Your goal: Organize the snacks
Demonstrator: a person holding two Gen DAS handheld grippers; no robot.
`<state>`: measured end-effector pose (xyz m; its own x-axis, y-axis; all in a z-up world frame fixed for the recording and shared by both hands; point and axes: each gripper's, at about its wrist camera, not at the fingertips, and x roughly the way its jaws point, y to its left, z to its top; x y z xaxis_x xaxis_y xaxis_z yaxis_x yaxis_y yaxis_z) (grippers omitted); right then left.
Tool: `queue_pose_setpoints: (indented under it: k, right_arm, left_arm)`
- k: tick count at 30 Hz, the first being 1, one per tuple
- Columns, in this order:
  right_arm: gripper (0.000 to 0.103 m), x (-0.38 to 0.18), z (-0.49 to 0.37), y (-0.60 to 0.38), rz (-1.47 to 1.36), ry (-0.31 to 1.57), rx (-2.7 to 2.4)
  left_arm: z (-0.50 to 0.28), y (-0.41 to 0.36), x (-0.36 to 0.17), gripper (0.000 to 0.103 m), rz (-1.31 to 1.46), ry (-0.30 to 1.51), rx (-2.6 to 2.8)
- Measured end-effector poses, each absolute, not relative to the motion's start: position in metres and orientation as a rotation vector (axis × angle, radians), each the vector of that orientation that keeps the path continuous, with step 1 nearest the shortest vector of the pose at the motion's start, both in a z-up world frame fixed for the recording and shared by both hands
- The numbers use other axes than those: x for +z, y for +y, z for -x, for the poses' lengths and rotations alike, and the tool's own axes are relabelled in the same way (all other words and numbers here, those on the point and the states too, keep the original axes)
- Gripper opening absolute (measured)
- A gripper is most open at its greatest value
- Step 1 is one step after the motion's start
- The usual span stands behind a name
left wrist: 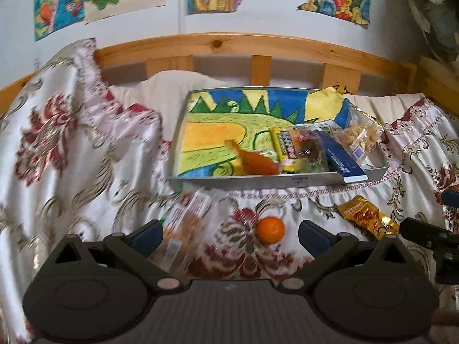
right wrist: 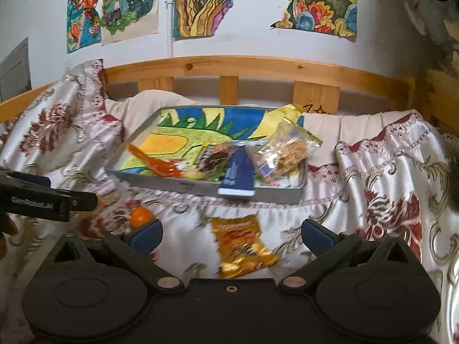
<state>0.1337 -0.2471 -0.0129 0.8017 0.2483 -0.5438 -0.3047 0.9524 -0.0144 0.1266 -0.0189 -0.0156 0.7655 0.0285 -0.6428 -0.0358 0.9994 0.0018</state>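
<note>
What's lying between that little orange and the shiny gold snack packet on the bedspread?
Nothing: only bare floral bedspread separates the orange from the gold packet, clearest in the left wrist view.

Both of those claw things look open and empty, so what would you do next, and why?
Probably lower the right gripper onto the gold snack packet and close. The packet lies on the bedspread outside the tray, right between the open jaws, while other snacks already sit in the tray.
</note>
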Motion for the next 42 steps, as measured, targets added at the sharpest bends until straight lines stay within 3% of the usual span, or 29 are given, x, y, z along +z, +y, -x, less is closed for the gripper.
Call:
queue_pose_setpoints:
  k: [20, 28, 35, 42]
  right_arm:
    - [0.102, -0.066, -0.186, -0.247, 0.189, 0.663, 0.348]
    - [0.088, -0.076, -0.19, -0.24, 0.233, 0.679, 0.369]
    - [0.078, -0.08, -0.193, -0.242, 0.211, 0.71, 0.366]
    - [0.067, -0.081, -0.193, -0.242, 0.207, 0.725, 0.368]
  left_arm:
    - [-0.19, -0.047, -0.066, 0.102, -0.093, 0.769, -0.11]
    - [-0.193, -0.05, -0.079, 0.101, -0.096, 0.79, -0.106]
    - [-0.192, -0.047, -0.084, 0.082, -0.055, 0.801, -0.128]
    - [-0.193, -0.043, -0.085, 0.055, -0.068, 0.808, -0.122]
